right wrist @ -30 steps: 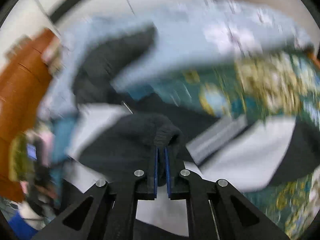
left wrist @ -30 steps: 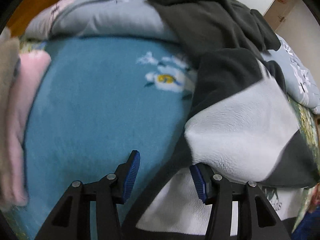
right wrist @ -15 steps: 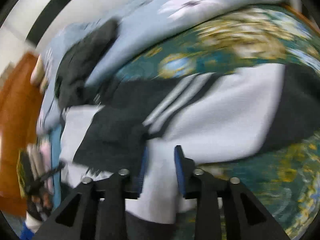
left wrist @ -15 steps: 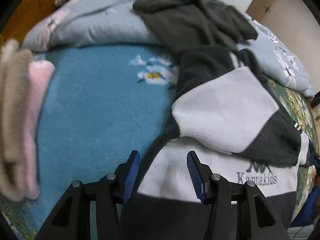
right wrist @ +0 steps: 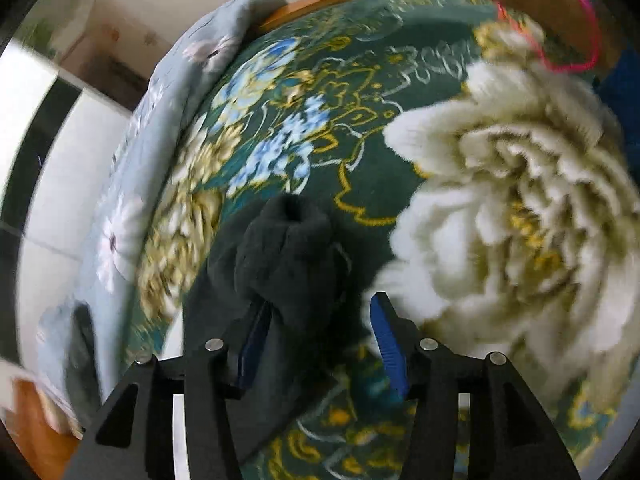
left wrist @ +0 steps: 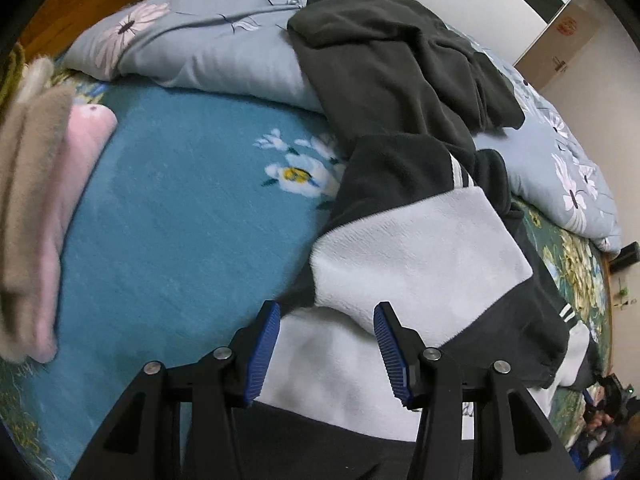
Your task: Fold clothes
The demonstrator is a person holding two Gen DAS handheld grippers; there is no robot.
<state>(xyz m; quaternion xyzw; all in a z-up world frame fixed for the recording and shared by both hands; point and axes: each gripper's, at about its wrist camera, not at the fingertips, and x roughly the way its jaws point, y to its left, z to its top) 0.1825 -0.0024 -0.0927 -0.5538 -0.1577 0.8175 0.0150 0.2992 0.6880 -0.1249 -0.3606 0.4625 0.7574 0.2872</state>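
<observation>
Two grippers, both spread wide. Left gripper [left wrist: 324, 354] at the bottom centre of the left wrist view, blue pads apart, hovering over the white body of a black-and-white fleece sweatshirt [left wrist: 420, 256] spread on the bed; nothing pinched between the pads. Folded white-and-dark sleeve of that sweatshirt lying across its chest, right of centre in the frame. Teal flowered blanket [left wrist: 172, 216] filling the left half of the frame, touching the sweatshirt's left edge. Dark grey garment [left wrist: 400, 68] heaped at upper centre, draped over a pale blue floral quilt [left wrist: 208, 40] along the top. Stack of folded beige and pink fleece [left wrist: 44, 200] at the far left edge, blurred. Right gripper [right wrist: 316, 344] at the bottom centre of the right wrist view, pads apart, with a dark sleeve cuff [right wrist: 288, 252] bunched between them and resting against the left pad only. Dark green bedspread [right wrist: 360, 92] with a large cream flower filling the right of that blurred frame.
</observation>
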